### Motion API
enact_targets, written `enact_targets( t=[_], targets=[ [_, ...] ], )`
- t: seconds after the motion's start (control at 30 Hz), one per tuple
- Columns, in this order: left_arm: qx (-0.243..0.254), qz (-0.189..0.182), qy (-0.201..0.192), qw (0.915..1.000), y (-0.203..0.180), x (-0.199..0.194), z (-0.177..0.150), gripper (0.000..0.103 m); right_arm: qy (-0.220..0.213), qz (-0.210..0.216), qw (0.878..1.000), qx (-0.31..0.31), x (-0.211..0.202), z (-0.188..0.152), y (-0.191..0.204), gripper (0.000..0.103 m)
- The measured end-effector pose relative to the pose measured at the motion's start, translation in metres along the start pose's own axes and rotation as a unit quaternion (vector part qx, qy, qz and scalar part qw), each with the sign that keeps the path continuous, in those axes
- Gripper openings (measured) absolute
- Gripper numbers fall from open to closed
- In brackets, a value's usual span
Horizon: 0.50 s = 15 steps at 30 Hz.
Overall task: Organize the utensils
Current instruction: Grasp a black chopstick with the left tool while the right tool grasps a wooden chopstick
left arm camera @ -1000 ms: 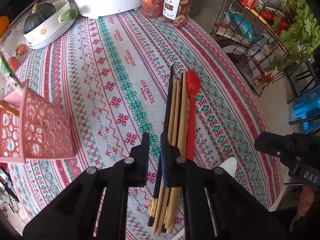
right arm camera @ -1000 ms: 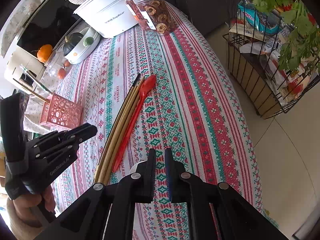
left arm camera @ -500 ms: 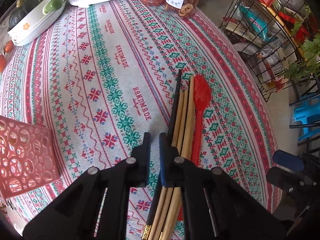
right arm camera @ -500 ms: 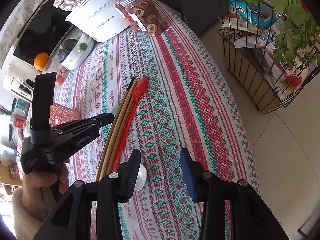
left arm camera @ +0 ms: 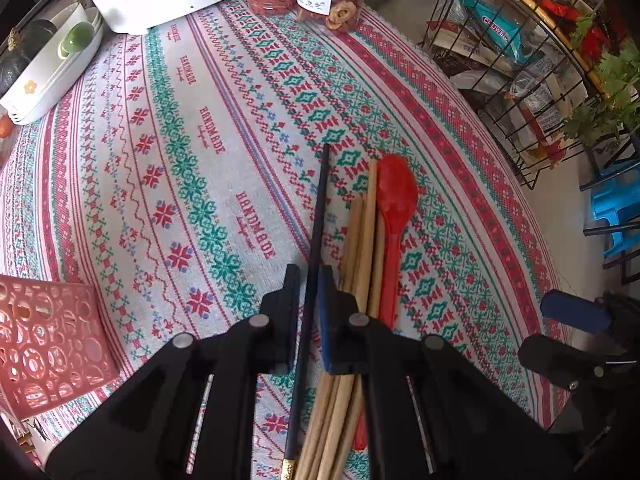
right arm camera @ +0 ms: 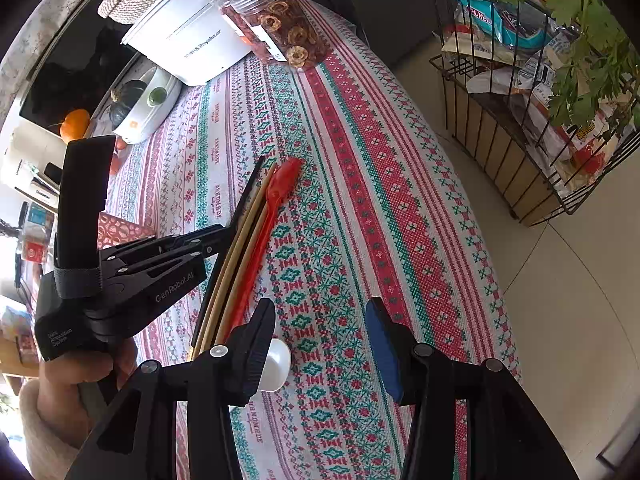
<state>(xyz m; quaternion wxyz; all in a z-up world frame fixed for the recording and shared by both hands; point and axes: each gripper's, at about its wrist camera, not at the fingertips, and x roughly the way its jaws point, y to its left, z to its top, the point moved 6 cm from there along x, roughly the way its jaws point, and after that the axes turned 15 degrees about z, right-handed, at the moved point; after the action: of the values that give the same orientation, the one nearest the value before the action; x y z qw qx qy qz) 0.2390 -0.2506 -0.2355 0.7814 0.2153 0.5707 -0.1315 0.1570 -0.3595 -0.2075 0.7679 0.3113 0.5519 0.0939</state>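
My left gripper (left arm camera: pixel 308 292) straddles the black chopstick (left arm camera: pixel 318 220), jaws nearly together on it though I can't tell if the pads truly bite; it lies on the tablecloth (left arm camera: pixel 224 128) just left of the wooden chopsticks (left arm camera: pixel 366 236) and red spoon (left arm camera: pixel 396 200). Best to pinch square and lift level so the neighbours don't drag. My right gripper (right arm camera: pixel 320 340) hangs wide apart beside a white spoon (right arm camera: pixel 276 364); the pink basket (left arm camera: pixel 48 344) sits near left, contents not visible.
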Motion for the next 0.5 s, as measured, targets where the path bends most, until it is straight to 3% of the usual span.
enact_targets(
  t=[0.23, 0.5],
  targets=[
    [-0.020, 0.020, -0.007, 0.9996, 0.000, 0.003, 0.008, 0.007, -0.002, -0.012, 1.000, 0.005, 0.006, 0.006, -0.001, 0.050],
    [-0.032, 0.007, -0.076, 0.9966, 0.033, -0.056, -0.031, 0.006, -0.003, -0.007, 1.000, 0.000, 0.015, 0.011, 0.010, 0.050]
  ],
)
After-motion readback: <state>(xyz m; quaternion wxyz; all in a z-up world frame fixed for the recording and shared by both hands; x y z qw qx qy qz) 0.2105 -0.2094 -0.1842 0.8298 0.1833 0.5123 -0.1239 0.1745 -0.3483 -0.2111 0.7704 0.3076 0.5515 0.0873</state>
